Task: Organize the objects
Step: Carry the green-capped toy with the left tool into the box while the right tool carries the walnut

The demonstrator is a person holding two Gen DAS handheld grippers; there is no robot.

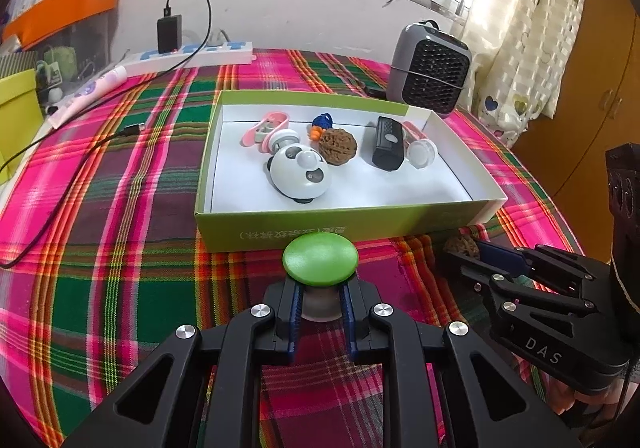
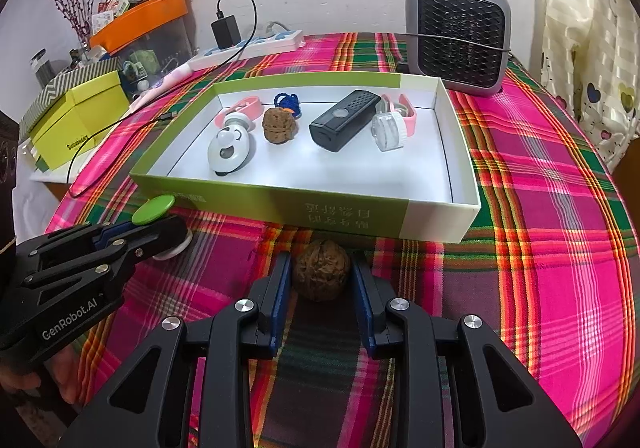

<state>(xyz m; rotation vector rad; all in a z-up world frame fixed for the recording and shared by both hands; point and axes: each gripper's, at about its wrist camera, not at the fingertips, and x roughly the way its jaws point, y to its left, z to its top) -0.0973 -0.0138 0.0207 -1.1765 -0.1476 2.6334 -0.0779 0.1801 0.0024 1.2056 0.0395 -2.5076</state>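
Left wrist view: the left gripper point(image 1: 320, 308) stood closed on the pale stem beneath a round green-capped knob point(image 1: 320, 258), its blue-padded fingers point(image 1: 295, 312) pressing that stem from either side, just in front of the near wall of a shallow green-and-white cardboard box point(image 1: 340, 228) on the pink-and-green plaid tablecloth point(image 1: 120, 248). Inside the box lay a white panda-faced toy point(image 1: 298, 171), a brown wrinkled walnut point(image 1: 337, 146), a black rectangular remote-like device point(image 1: 387, 143), a pink clip-shaped item point(image 1: 266, 127) and a small blue-and-orange trinket point(image 1: 321, 124). The right gripper point(image 1: 472, 256) appeared at the right edge, a second walnut at its tips. A grey grilled fan heater point(image 1: 430, 67) stood beyond the box. Right wrist view: the right gripper point(image 2: 322, 280) held the loose brown walnut point(image 2: 320, 270) between its fingers point(image 2: 280, 288), the pads closed against its sides, the nut resting on the cloth just before the box's near wall point(image 2: 320, 211). At the left, the left gripper point(image 2: 160, 232) gripped the green-capped knob point(image 2: 154, 209) near the box's near left corner. A yellow-green lidded carton point(image 2: 76, 119) sat at the table's far left, and a white power strip point(image 2: 256, 43) with a black charger lay by the wall.
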